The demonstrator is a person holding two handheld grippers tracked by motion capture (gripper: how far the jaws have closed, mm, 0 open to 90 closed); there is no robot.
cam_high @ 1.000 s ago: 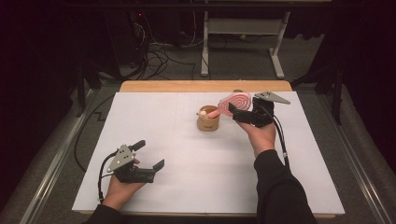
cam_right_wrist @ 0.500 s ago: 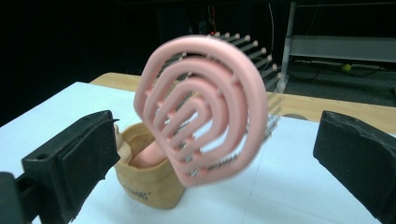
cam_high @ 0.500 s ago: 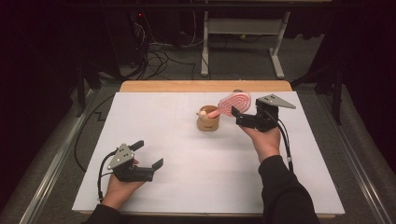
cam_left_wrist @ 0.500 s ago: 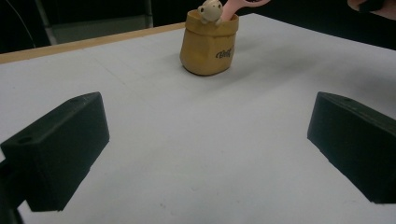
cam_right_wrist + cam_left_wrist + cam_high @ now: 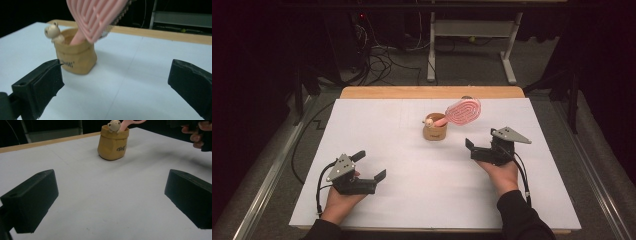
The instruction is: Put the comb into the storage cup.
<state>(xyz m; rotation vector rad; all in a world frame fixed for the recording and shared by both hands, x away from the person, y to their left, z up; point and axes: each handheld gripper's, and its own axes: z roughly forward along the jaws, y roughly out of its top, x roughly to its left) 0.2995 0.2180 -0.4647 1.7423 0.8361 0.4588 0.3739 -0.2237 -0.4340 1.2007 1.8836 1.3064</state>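
A small tan pouch-shaped holder [image 5: 435, 132] stands upright on the white-covered counter [image 5: 412, 200], toward the middle of its far edge, with a pink comb-like paddle [image 5: 463, 111] propped in it, handle down and ribbed head leaning out over the rim toward the counter's right side. A small cream bear figure [image 5: 430, 121] sits at the holder's rim beside the handle; in the left gripper view the holder [image 5: 113, 143] shows dark lettering on its side, the bear [image 5: 114, 125] peering over the top. The right tongs [image 5: 482, 148], held in the person's right hand [image 5: 501, 172], hover near the holder on its near right side, apart from it and touching neither holder nor paddle; their jaws are spread wide, and in the right gripper view the holder [image 5: 75, 57] and the paddle's head [image 5: 96, 15] sit between and beyond them. The left tongs [image 5: 371, 166], gripped in the left hand [image 5: 341, 200], rest near the counter's near left corner, well apart from the holder, jaws likewise wide apart with bare white surface between them. A strip of bare wood [image 5: 432, 92] runs along the counter's far edge, and cables [image 5: 382, 65] lie on the floor beyond it near a white metal frame [image 5: 472, 35].
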